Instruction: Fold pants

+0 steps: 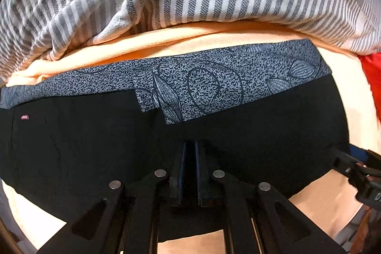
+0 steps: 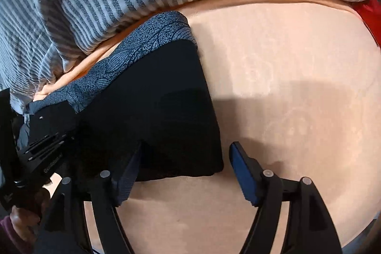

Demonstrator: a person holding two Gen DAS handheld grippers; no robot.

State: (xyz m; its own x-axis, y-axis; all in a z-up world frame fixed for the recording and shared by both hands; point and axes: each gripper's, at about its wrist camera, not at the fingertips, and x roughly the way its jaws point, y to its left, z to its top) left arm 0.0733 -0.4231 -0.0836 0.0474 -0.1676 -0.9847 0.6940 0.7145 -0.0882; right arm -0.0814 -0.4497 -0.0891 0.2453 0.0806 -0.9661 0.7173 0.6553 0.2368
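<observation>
Your left gripper (image 1: 189, 173) has its fingers drawn nearly together, only a narrow slot between the pads. Your right gripper (image 2: 185, 173) has its fingers spread wide, blue pads (image 2: 243, 173) facing inward, angled low.

Readable text is almost wholly lacking. In the right wrist view, faint pale lettering runs along the black body of the left gripper (image 2: 45, 135), near its lower edge; it appears to begin with "G", but the rest is too blurred and small to make out. In the left wrist view, a pale mark that may be a digit or letter stands on the black housing of the right gripper (image 1: 357, 170) at the frame's right edge, cut off and illegible. A small pink tag (image 1: 25, 117) is sewn on the black pants (image 1: 95, 146); any wording on it cannot be resolved.
</observation>
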